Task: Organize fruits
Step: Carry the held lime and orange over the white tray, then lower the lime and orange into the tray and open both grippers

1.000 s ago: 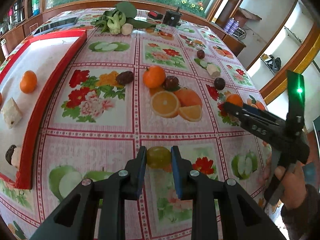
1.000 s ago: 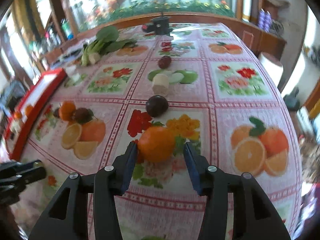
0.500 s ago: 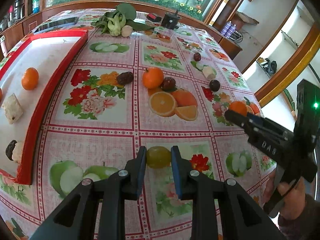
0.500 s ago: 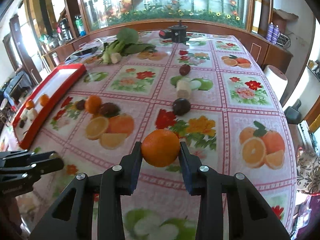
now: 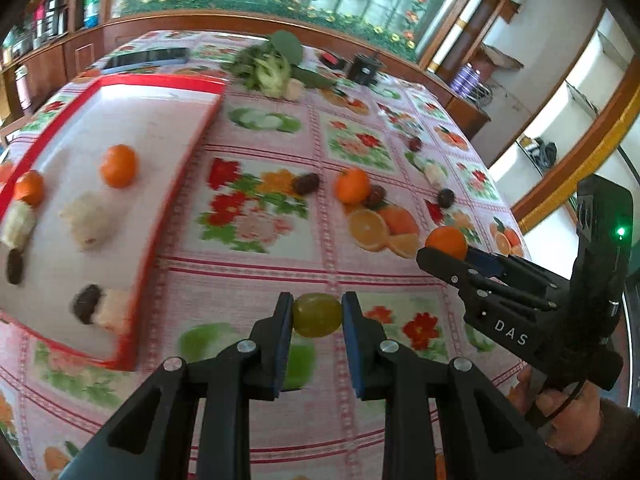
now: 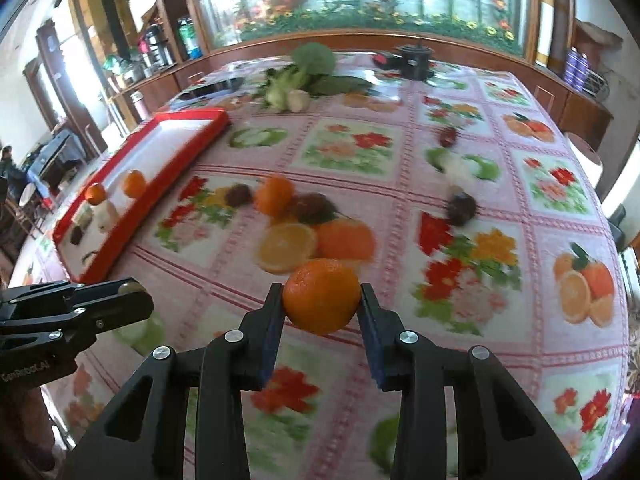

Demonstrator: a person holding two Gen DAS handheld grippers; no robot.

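My left gripper (image 5: 317,314) is shut on a green-yellow fruit (image 5: 317,315) and holds it above the tablecloth. My right gripper (image 6: 322,298) is shut on an orange (image 6: 322,296), lifted over the cloth; the orange also shows in the left wrist view (image 5: 447,242). A red-rimmed white tray (image 5: 176,184) lies at the left with two oranges (image 5: 118,166), pale pieces and dark fruits. On the cloth lie another orange (image 5: 352,186) and dark red fruits (image 5: 306,183).
Leafy greens (image 5: 272,68), a black pot (image 5: 363,70) and a phone (image 5: 148,58) lie at the far end of the table. A pale piece (image 6: 460,168) and dark fruits (image 6: 462,208) sit at the right. The table edge runs behind, with wooden cabinets beyond.
Both grippers have lifted with their fruit and moved left toward the tray. The right gripper closed on the orange and raised it off the cloth.
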